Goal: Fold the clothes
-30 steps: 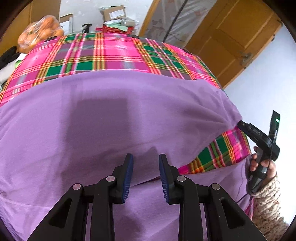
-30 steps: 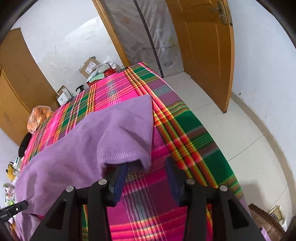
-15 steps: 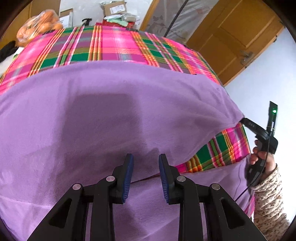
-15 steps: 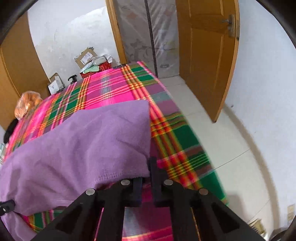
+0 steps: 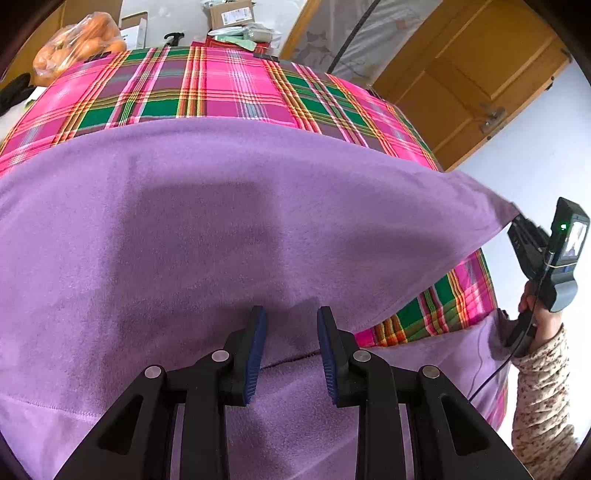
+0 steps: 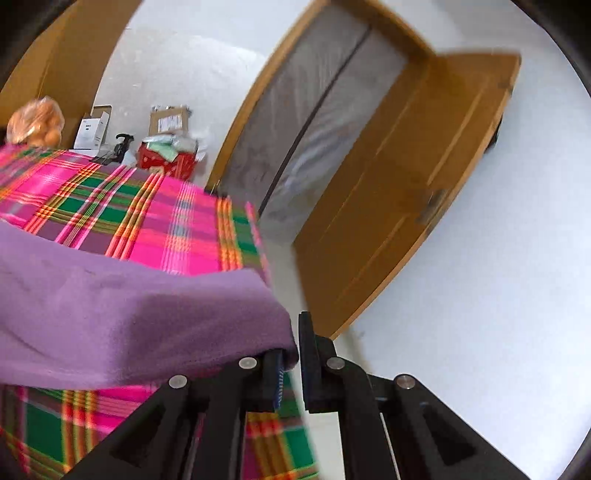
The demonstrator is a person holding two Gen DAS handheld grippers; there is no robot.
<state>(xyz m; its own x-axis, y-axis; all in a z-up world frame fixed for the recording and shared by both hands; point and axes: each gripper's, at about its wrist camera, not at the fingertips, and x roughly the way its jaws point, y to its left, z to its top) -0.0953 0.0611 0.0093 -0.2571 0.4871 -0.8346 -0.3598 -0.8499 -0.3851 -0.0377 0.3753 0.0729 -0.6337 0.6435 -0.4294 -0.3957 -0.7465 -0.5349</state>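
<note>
The garment (image 5: 221,240) lies on the bedspread (image 5: 229,92); boxes (image 5: 231,14) sit behind the garment, the door (image 5: 461,81) to its right.

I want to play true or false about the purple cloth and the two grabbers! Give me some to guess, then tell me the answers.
1. The right gripper has its jaws pinched on a corner of the purple cloth. True.
2. The left gripper squeezes the cloth too. False: its jaws stand apart above it.
3. The cloth lies on a plaid blanket. True.
4. The blanket is plain blue. False: it is pink and green plaid.
5. The wooden door is behind the blanket. True.
</note>
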